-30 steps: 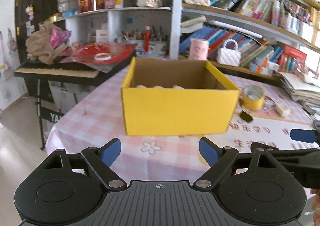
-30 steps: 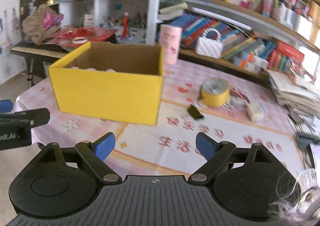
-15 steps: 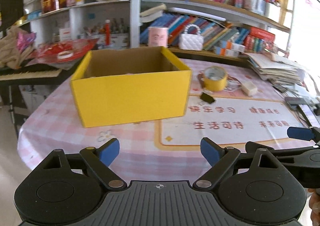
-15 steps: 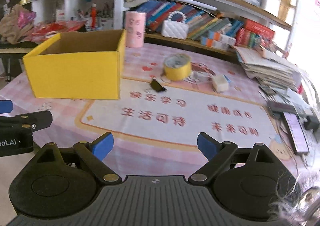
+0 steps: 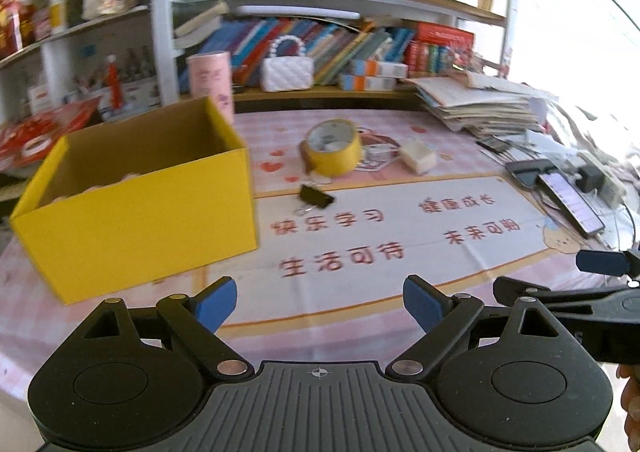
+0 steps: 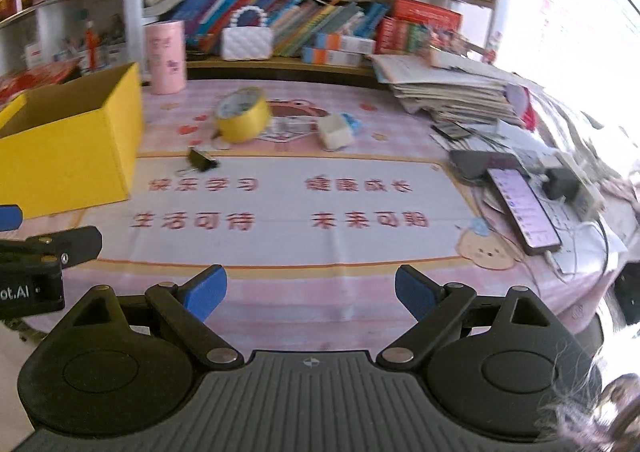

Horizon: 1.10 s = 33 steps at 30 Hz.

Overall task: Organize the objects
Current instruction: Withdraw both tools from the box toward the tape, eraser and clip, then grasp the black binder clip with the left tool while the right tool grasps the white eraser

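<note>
1. Left wrist view: the left gripper (image 5: 319, 302) hovered with its jaws spread wide and nothing between them. The yellow cardboard box (image 5: 136, 207) stood ahead to the left, open-topped. The black binder clip (image 5: 316, 196), yellow tape roll (image 5: 332, 149) and white eraser block (image 5: 418, 156) lay well beyond the jaws. The right gripper (image 5: 600, 276) showed at the right edge.
2. Right wrist view: the right gripper (image 6: 310, 290) also held its jaws wide and empty, and the same items lay far ahead. The surface (image 6: 360, 284) wore a pink checked cloth under a white mat with red characters. A phone (image 6: 522, 209) and paper stack (image 6: 452, 91) sat right, below crowded bookshelves (image 6: 320, 23).
</note>
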Each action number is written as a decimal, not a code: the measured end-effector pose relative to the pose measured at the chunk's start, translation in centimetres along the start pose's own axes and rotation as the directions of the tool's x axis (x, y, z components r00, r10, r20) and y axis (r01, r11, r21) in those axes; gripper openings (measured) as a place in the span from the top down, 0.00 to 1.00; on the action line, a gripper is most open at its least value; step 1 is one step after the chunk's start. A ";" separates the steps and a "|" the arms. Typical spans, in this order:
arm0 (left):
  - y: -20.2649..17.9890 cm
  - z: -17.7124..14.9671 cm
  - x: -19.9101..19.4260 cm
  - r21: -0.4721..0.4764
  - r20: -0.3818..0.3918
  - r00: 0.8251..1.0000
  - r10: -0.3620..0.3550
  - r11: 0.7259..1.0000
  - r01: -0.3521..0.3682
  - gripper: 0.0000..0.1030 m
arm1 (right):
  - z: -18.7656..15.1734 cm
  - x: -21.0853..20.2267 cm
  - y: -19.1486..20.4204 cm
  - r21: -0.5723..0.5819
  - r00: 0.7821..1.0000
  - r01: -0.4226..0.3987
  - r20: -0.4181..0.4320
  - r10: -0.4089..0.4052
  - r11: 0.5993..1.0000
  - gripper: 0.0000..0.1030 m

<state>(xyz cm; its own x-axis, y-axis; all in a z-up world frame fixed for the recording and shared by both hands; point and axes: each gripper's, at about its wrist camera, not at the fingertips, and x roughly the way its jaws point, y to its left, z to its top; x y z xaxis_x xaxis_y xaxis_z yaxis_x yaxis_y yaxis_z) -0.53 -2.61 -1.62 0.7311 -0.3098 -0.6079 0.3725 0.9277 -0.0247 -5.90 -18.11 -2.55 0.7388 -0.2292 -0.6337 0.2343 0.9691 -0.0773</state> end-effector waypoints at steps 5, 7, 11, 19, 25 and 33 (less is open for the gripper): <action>-0.9 1.3 1.7 0.003 -0.009 1.000 -0.001 1.000 0.001 0.10 | 1.3 1.5 -1.7 0.026 1.000 0.009 -0.009 -0.009 1.000 0.11; -1.2 1.9 2.5 -0.004 -0.010 1.000 0.004 1.000 -0.004 0.10 | 1.8 2.2 -2.1 0.022 1.000 0.004 -0.008 -0.004 1.000 0.11; -1.9 2.9 3.9 -0.010 -0.019 1.000 0.018 1.000 -0.018 0.10 | 3.0 3.5 -2.9 0.011 1.000 -0.007 -0.008 0.007 1.000 0.11; -3.2 4.9 7.5 -0.030 -0.041 0.998 0.037 0.999 -0.038 0.11 | 5.7 7.3 -4.9 -0.010 0.999 -0.039 -0.012 0.039 0.999 0.11; -4.2 6.5 10.4 -0.035 -0.051 0.996 0.076 0.996 -0.078 0.13 | 7.8 10.4 -5.8 -0.047 0.996 -0.091 -0.004 0.091 0.995 0.14; -4.4 8.1 15.0 -0.052 -0.076 0.981 0.180 0.982 -0.184 0.20 | 10.6 14.3 -6.8 -0.072 0.988 -0.157 -0.002 0.157 0.985 0.25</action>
<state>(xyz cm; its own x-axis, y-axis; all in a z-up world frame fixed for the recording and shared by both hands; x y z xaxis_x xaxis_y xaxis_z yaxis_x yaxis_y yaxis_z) 13.44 -13.04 -4.24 0.7404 -0.1213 -0.6611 0.2016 0.9784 0.0463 9.74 -28.92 -2.94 0.7653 -0.0737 -0.6394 0.0696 0.9971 -0.0317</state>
